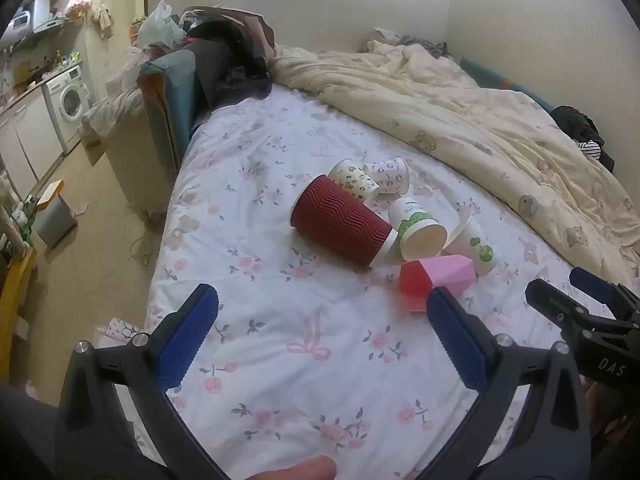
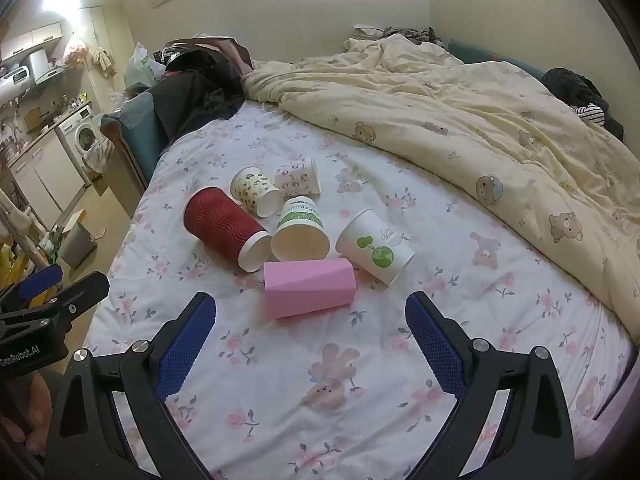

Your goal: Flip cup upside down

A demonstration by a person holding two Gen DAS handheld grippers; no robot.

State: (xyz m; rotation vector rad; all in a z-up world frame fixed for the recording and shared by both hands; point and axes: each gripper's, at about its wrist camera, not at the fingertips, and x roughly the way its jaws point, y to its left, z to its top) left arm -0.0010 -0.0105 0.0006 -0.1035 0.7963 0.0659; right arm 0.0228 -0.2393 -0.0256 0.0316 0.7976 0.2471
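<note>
- Cups lie in a loose cluster on their sides in the middle of the bed [image 2: 360, 360], on the white sheet with pink flowers.
- Nearest the grippers is the pink faceted cup [image 2: 310, 288], lying crosswise; in the left wrist view its red end [image 1: 414, 286] faces the camera.
- The dark red ribbed cup [image 2: 226, 228] lies on its side with its white rim towards the camera, touching or just beside the green-banded paper cup [image 2: 300, 232], whose open mouth faces the camera.
- The white cup with a green globe print [image 2: 374, 246] lies to the right of the cluster, just behind the pink faceted cup.
- Behind these lie two small patterned cups, the cream spotted cup [image 2: 256, 190] and the pale pink printed cup [image 2: 298, 178], next to each other.
- The left gripper [image 1: 322, 336] hovers over the sheet with its blue-padded fingers spread wide apart and nothing between them; the pink faceted cup sits just beyond its right finger.
- The right gripper [image 2: 310, 340] is likewise wide open and holds nothing, with the pink faceted cup just ahead of the gap.
- A cream bear-print duvet [image 2: 480, 120] is bunched along the far and right side of the bed.
- Beyond the bed on the left stands a washing machine [image 1: 72, 100], and a grey bin [image 1: 56, 220] is on the floor.
</note>
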